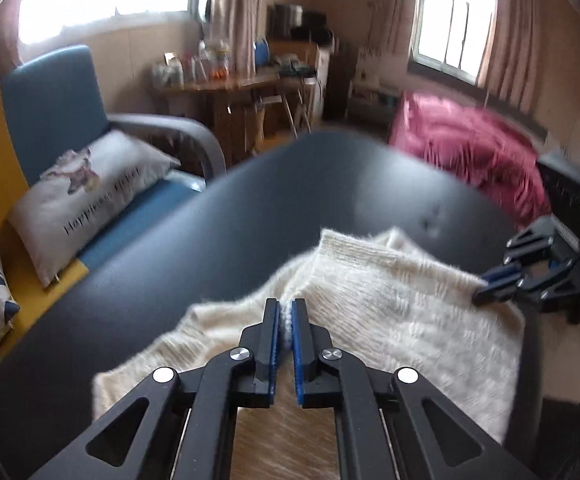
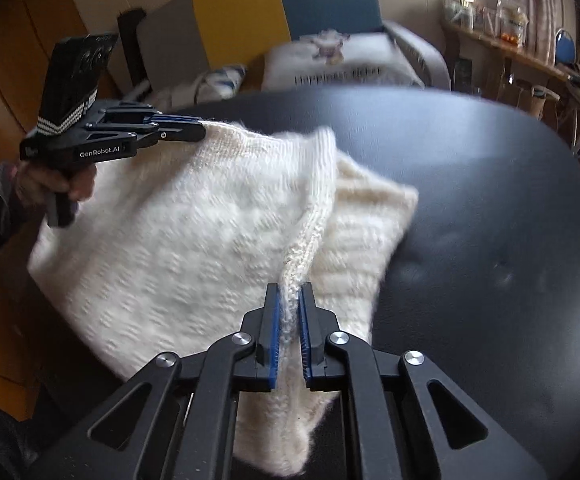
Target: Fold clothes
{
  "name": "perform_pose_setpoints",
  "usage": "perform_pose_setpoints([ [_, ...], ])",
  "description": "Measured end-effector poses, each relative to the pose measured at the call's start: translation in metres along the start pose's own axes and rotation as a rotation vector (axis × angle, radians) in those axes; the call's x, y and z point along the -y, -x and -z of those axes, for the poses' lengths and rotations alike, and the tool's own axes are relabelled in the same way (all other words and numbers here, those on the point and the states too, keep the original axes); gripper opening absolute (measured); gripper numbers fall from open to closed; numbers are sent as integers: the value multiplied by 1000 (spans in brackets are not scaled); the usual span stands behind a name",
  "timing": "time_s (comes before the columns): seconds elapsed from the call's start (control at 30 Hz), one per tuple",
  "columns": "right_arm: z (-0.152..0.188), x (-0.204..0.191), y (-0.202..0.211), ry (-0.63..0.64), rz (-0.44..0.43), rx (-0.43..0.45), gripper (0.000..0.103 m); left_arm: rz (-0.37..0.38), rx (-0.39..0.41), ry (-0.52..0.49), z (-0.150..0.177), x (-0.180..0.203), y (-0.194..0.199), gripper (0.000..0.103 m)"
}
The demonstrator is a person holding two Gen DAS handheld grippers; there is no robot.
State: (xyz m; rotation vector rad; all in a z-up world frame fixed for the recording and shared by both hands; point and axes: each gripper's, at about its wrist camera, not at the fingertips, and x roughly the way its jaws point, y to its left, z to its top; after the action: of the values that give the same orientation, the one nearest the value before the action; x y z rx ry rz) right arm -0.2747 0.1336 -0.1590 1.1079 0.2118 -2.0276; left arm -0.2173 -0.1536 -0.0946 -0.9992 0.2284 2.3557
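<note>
**Both grippers pinch the cream sweater**

The left gripper (image 1: 286,308) has its blue pads pressed onto a fold of the cream knitted sweater (image 2: 194,224) — the right gripper (image 2: 290,292) likewise nips a ribbed edge between its pads. The sweater lies partly folded on the dark round table (image 2: 469,168), lifted at both held points. A hand (image 2: 56,184) grips the left handle — behind stands a blue sofa (image 1: 54,100).

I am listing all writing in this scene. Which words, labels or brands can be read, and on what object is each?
"GenRobot.AI": side of the left hand-held gripper.
"Happiness": white pillow on the sofa; the second word is too blurred.
Items on the far wooden table: too small to read.
</note>
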Motion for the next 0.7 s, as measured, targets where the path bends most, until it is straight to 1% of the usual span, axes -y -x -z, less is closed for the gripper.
perform_pose_setpoints([
  [0.03,1,2,-3,-8,3,-8,9,-13,3,4,-3,-2,0,5],
  [0.13,7,10,-18,-43,11,-51,9,-61,-77,6,3,-6,-24,4],
  [0.17,11,14,-24,-60,-2,-76,9,-69,-119,12,8,-6,-36,4],
  [0.2,15,18,-30,-79,-20,-103,9,-79,-160,18,13,-6,-48,4],
  [0.23,16,25,-30,-126,-55,-96,10,-103,-188,31,18,-7,-56,4],
  [0.27,17,34,-27,-181,-95,-78,11,-103,-202,46,20,-8,-59,4],
  [0.3,18,42,-24,-229,-143,-72,14,-104,-211,62,22,-10,-60,4],
  [0.33,18,49,-17,-261,-184,-59,21,-107,-187,85,20,-13,-54,4],
  [0.37,20,51,-10,-264,-208,-54,25,-111,-164,107,19,-15,-47,4],
  [0.4,21,49,-2,-244,-234,-59,36,-116,-140,129,17,-17,-39,5],
  [0.43,22,48,7,-218,-262,-66,48,-138,-115,148,15,-19,-29,5],
  [0.47,23,46,15,-192,-291,-72,52,-169,-93,156,14,-19,-18,5],
  [0.5,27,44,22,-165,-318,-89,57,-166,-72,154,13,-15,-9,5],
  [0.57,38,39,34,-112,-373,-129,63,-120,-42,131,17,3,7,8],
  [0.6,42,37,37,-88,-385,-148,67,-97,-26,120,19,12,15,10],
  [0.63,46,36,38,-66,-394,-166,67,-76,-14,109,21,21,21,10],
  [0.7,53,30,37,-30,-400,-198,67,-55,-27,93,26,36,15,10],
])
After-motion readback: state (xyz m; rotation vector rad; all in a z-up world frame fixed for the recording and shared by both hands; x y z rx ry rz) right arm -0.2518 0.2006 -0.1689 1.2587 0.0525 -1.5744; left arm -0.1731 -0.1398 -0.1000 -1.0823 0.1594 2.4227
